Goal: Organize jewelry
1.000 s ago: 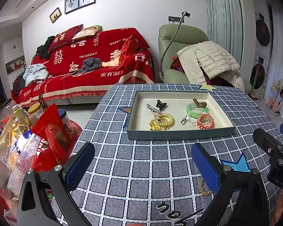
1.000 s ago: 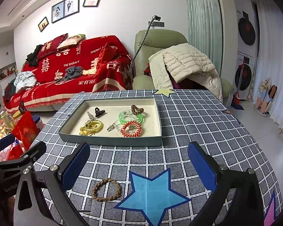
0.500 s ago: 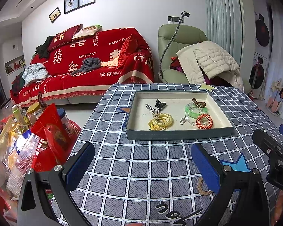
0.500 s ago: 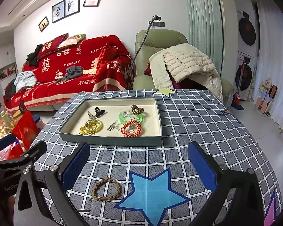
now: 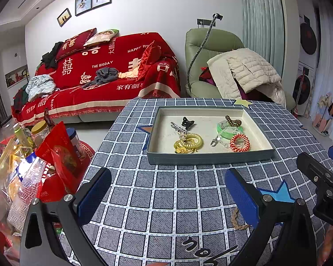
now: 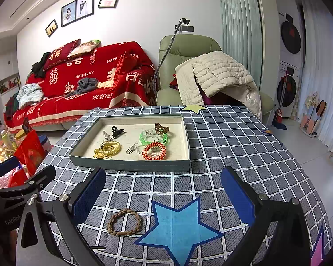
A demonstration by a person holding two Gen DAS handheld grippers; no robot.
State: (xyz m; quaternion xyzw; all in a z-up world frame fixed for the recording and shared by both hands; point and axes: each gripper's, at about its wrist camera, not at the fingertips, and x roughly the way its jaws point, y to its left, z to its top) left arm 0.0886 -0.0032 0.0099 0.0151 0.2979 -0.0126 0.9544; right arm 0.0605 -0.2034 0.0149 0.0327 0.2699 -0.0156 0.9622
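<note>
While both grippers, left (image 5: 166, 197) and right (image 6: 164, 197), hover with jaws apart and empty over the table's near edge, one tray (image 6: 131, 166) sits mid-table (image 6: 233, 146). It holds two coil ties, yellow (image 6: 110, 147) and orange (image 6: 154, 151), one green bracelet (image 6: 152, 137), one black clip (image 6: 117, 130) and one brown tie (image 6: 161, 128). One braided tie (image 6: 124, 221) lies loose on the cloth near that edge.

Woven matt cloth covers bench (image 6: 233, 146); braided fibre bracelet (image 6: 124, 221); glossy plastic coil ties (image 6: 154, 151); matt card tray (image 6: 131, 165).
</note>
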